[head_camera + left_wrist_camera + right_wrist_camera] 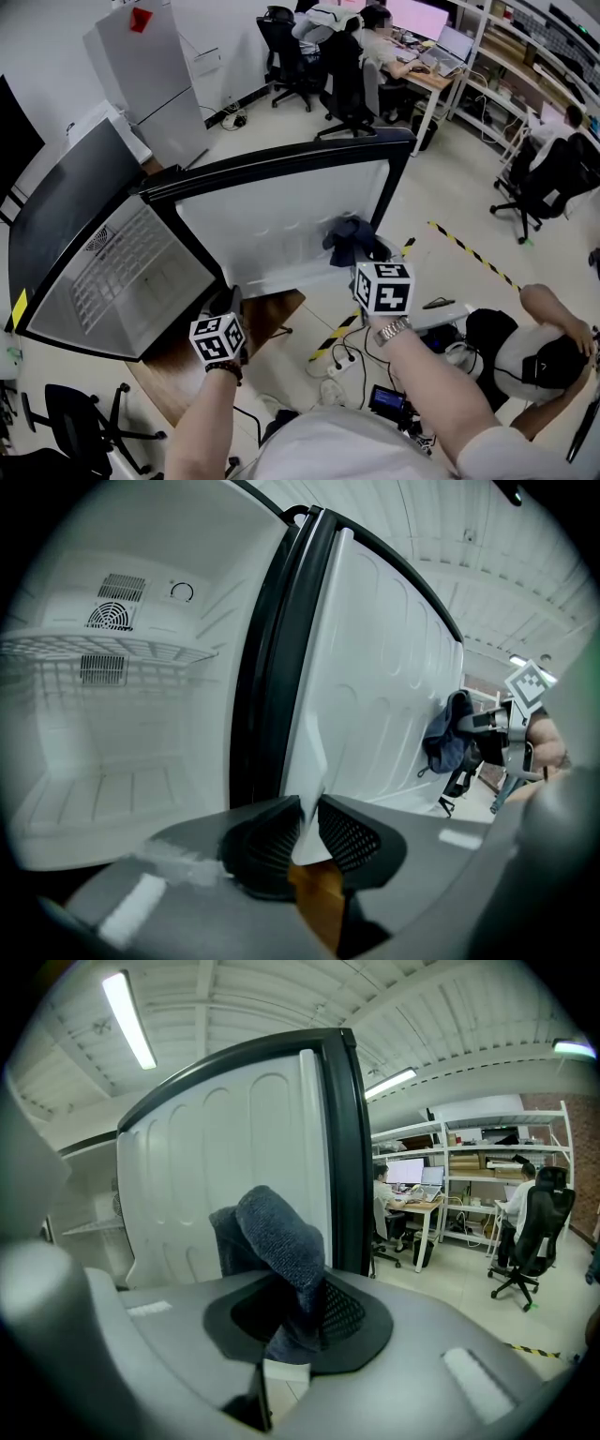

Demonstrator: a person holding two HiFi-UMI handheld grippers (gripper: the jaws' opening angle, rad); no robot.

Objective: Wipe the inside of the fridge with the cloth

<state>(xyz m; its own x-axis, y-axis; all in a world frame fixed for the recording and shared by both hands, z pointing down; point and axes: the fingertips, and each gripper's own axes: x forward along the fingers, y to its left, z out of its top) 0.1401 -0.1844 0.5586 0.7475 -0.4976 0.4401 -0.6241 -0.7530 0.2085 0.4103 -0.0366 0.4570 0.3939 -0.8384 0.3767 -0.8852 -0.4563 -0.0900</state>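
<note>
**A:** status?

**B:** early, imo. right gripper (pixel 302 1312) clamped on cloth (pixel 277 1241). cloth's up against the inner liner of the door (pixel 272 220), near its far edge. left gripper (pixel 309 829) pinched on the door's bottom edge, prob. to steady it.

**A:** what's left?

**B:** can't tell what's been wiped, no streaks visible. fridge (pixel 112 272) cavity + wire shelf (pixel 112 653) look pending.

**A:** any labels?

**B:** nothing legible. only square markers on the gripper cubes.

From overhead, cloth (pixel 347 239) and marker cube (pixel 384 286) hide the right tongs' (pixel 298 1309) tips.
</note>
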